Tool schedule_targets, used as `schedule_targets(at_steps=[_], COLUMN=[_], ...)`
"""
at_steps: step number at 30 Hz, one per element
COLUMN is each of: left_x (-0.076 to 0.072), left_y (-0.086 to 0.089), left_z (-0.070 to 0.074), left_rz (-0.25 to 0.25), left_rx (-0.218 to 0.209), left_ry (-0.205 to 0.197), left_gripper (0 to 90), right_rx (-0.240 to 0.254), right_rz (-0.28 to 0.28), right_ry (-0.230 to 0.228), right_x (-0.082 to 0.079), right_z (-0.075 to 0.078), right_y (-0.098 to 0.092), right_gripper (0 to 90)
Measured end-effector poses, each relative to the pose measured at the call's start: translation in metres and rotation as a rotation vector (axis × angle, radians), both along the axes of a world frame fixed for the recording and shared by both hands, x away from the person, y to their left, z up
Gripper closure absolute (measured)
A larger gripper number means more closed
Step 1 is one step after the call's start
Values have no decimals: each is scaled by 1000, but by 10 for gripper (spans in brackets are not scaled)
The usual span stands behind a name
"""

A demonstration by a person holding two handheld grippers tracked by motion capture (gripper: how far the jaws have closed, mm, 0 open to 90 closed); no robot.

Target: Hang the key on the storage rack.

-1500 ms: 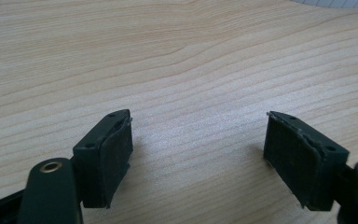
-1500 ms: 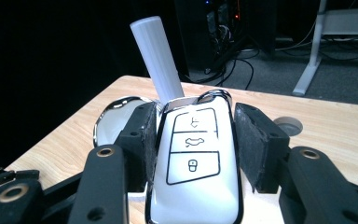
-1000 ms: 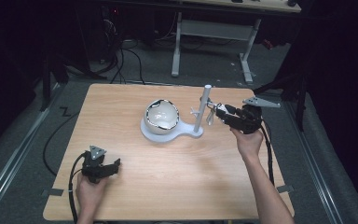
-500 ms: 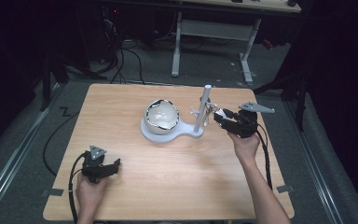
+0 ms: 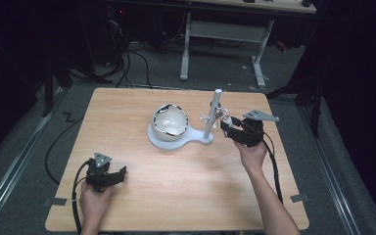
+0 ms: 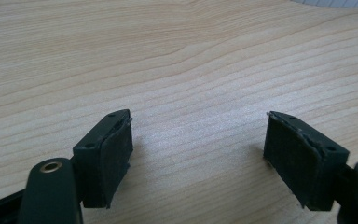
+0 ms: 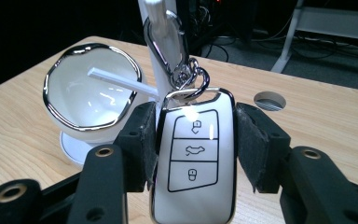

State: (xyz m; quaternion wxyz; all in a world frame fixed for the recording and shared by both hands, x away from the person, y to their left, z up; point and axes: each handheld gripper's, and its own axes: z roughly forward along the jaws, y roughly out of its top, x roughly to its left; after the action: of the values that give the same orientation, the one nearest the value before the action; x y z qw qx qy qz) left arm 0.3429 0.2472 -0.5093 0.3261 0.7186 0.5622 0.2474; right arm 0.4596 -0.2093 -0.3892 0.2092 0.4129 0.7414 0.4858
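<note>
While the right tool (image 7: 196, 154) pinches the key fob (image 7: 195, 163), its carabiner (image 7: 168, 44) isn't yet hung on the stand's peg (image 7: 121, 80); left tool (image 6: 200, 158) rests spread.

On the wooden table (image 5: 176, 196) stands a white stand (image 5: 176, 139) with a chrome-rimmed bowl (image 5: 169, 121) and an upright post (image 5: 213, 113). The right gripper (image 5: 226, 122) reaches in just beside the post, where something small and pale hangs. The left gripper (image 5: 120, 174) rests low near the front left corner, well apart from the stand, its 2 jaws parted
</note>
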Motion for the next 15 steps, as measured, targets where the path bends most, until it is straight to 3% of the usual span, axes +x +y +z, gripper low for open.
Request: schedule_targets(at_steps=[15], left_x=[0], left_y=[0], left_z=[0], left_rz=[0], left_rx=[0], left_ry=[0], left_gripper=[241], right_rx=[-24], right_rz=[-10], right_ry=[22], right_x=[6], right_z=[-10], right_y=[10], right_gripper=[495])
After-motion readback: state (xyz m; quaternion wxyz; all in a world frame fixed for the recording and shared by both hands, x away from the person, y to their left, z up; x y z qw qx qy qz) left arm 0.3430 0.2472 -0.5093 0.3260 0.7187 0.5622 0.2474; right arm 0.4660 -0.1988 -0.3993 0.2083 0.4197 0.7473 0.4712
